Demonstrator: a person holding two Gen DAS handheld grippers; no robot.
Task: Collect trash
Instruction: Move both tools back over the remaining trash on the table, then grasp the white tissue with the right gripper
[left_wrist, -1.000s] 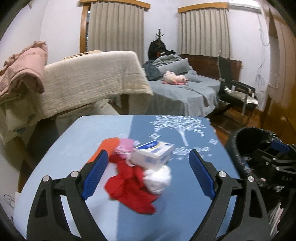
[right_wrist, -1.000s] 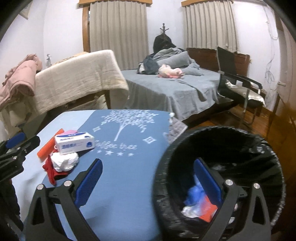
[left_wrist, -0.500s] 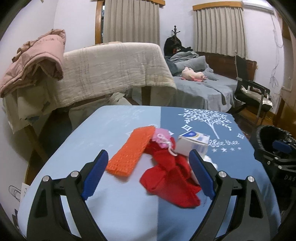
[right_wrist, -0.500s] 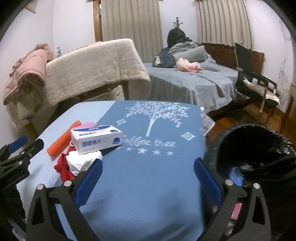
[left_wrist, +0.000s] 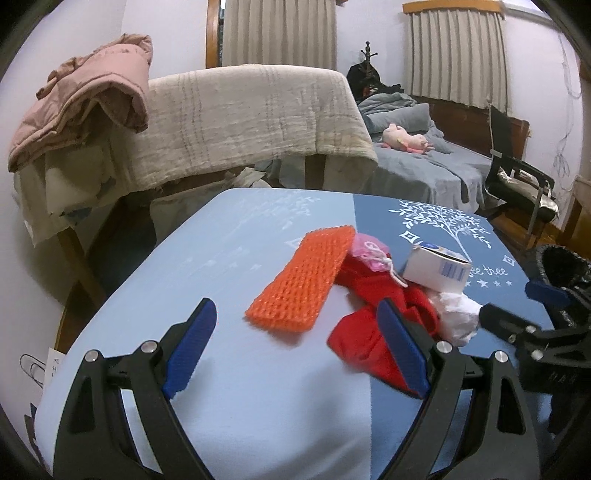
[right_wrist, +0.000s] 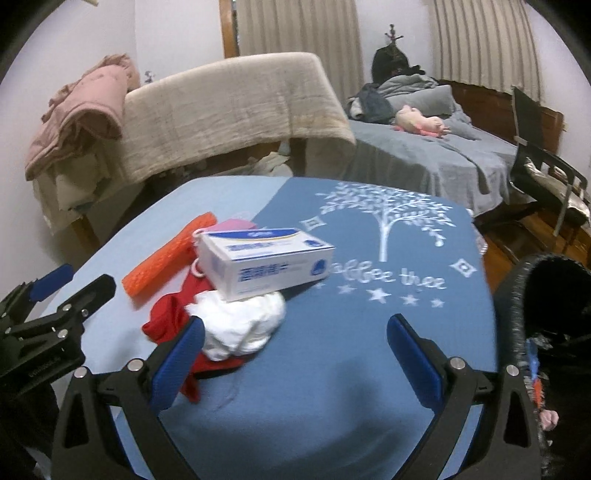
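A: Two hand-held grippers, both wide, nothing between the pads. Left hand-held gripper (left_wrist: 295, 350) hangs over the near left part of the bench (left_wrist: 229, 258), its right finger in front of the red cloth (left_wrist: 369, 343). Right hand-held gripper (right_wrist: 295, 356) is over the near middle, with the white crumpled tissue (right_wrist: 240, 325) just inside its left finger.

B: Trash location?

A: One pile on the bench, left of centre. Orange mesh pad (left_wrist: 306, 280) lies flat at the pile's left edge. Red cloth is to its right and nearer, partly under the rest. A small pink item (left_wrist: 369, 247) with white cord sits at the far side of the cloth. White-and-blue box (right_wrist: 266, 262) lies over the cloth with its near edge on the tissue. The tissue touches the cloth and sits at the near right of the pile.

B: Bin?

A: Black-lined trash bin (right_wrist: 546, 306) off the right edge of the bench, rim at about bench height. Some coloured scraps show inside, too blurred to name.

B: Bench cover?

A: Half pale blue on the left, half darker blue on the right, with a white tree print (right_wrist: 388, 210). Pile straddles the seam.

B: Background?

A: Bed (right_wrist: 443, 158) far right with a pink plush toy (right_wrist: 421, 122) on it.
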